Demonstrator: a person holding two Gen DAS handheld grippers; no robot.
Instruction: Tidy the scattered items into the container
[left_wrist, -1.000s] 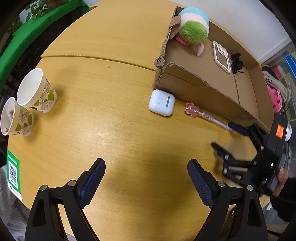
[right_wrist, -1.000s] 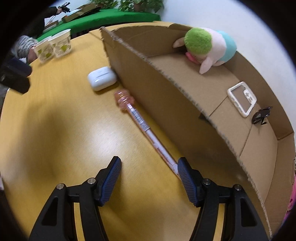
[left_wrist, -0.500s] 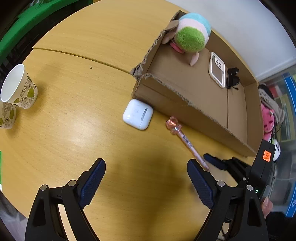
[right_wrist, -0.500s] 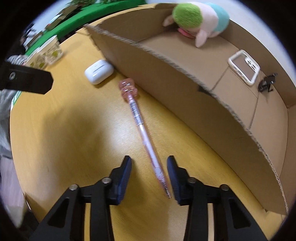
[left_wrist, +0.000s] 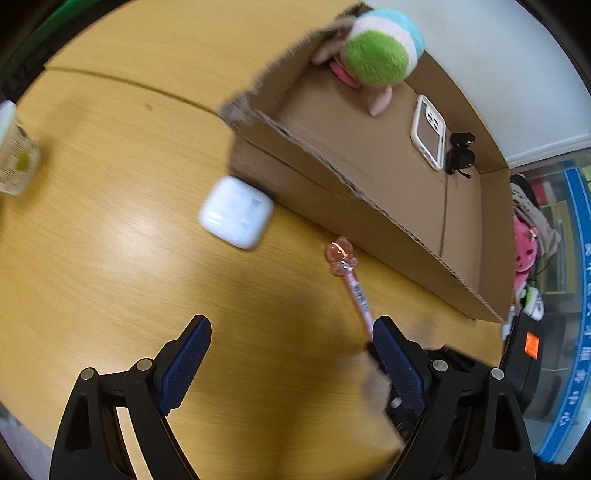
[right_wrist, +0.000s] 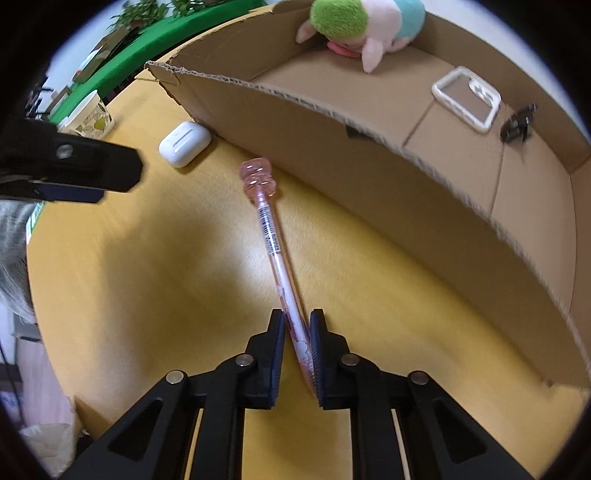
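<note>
Yellow wooden tabletop (right_wrist: 147, 280), cardboard box (right_wrist: 369, 173) along far edge. Right gripper (right_wrist: 297, 332) clamped on tip end of pink pen (right_wrist: 271, 236), likely for lifting into box. Left gripper (left_wrist: 291, 354) spread wide, empty, near white earbud case (left_wrist: 236, 212).

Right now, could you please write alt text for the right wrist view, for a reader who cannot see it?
The right gripper is shut on the tip end of a pink pen lying on a yellow wooden table beside an open cardboard box. The box holds a plush toy, a phone case and a black clip; a white earbud case lies outside.
</note>
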